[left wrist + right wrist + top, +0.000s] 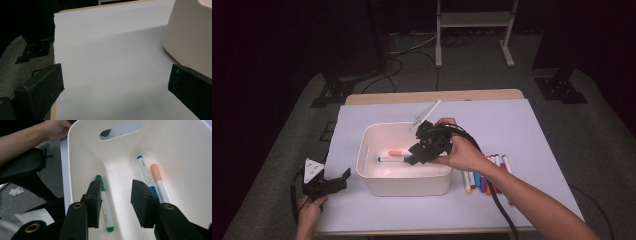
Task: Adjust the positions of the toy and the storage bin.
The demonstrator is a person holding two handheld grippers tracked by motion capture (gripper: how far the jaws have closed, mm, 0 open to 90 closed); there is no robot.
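Your right gripper [115, 202] hangs over the bin [75, 170], jaws parted and empty; the green marker [104, 202] lies below. Rising carelessly probably clips the bin's rim. Your left gripper [112, 87] rests open beside the bin.

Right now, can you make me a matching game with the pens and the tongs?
Things:
1. green pen
2. orange-capped pen
3. loose pens
4. left tongs

Places or states:
A. on the table, right of the white bin
B. open, left of the bin
C. in the bin, beside the blue pen
D. in the bin, below the right tongs

Pairs: 1-D, 2-C, 3-A, 4-B
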